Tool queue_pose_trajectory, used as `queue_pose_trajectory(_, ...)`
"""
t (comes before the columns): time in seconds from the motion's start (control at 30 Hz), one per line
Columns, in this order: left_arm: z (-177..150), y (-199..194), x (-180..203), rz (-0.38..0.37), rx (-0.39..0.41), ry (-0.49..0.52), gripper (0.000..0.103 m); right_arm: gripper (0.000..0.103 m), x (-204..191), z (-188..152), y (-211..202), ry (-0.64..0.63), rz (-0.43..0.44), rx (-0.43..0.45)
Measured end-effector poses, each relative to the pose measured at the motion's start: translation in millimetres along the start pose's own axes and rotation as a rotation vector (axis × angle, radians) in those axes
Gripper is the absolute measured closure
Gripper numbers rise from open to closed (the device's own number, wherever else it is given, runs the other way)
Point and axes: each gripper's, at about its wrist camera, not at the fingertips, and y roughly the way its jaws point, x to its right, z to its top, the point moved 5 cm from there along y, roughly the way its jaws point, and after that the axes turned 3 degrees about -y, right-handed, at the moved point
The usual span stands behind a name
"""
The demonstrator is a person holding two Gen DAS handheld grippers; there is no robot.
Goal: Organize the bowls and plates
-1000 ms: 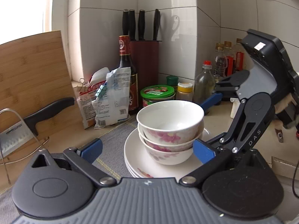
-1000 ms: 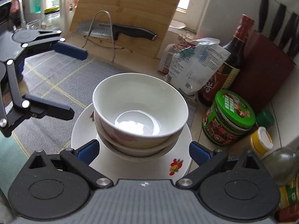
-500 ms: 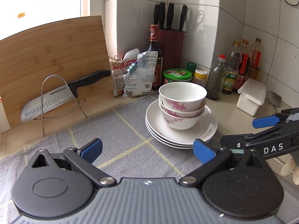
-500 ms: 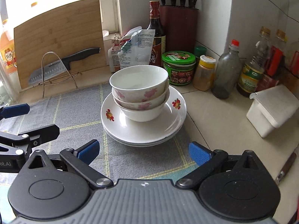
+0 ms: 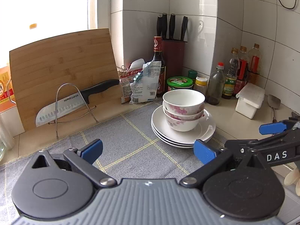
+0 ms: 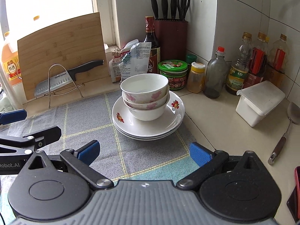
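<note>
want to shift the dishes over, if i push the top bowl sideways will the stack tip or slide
Probably slides first: the top bowl sits nested in two glazed bowls on smooth stacked plates. Pushed high, the tall nest may tilt. It looks ceramic, so likely fragile if it topples.

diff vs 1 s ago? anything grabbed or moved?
Both grippers pulled back from the dishes: a second ago they sat close around the stacked bowls; now the left gripper and right gripper hang open well short of them. Nothing was grabbed or released. The bowls stay nested on the plates on the gray mat; the knife and bottles are unchanged.
</note>
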Motion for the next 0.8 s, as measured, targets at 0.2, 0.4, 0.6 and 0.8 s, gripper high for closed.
queue_pose_trajectory(0.2, -0.5, -1.2, 3.0, 0.022, -0.014, 0.009, 0.001, 0.000, -1.8, -2.5, -2.3, -0.009, -0.024, -0.004)
queue_pose_trajectory(0.4, -0.2, -2.2, 4.7, 0.025, -0.016, 0.007, 0.001, 0.000, -0.3, -2.6, -4.7, -0.006, -0.037, -0.002)
queue_pose_trajectory(0.6, 0.8, -3.0, 5.9, 0.023, -0.014, 0.008, 0.001, 0.000, 1.6, -2.9, -7.4, -0.002, -0.042, 0.003)
queue_pose_trajectory(0.8, 1.3, -3.6, 5.9, 0.027, -0.021, 0.005, 0.001, 0.000, 1.5, -2.2, -10.1, -0.010, -0.054, 0.006)
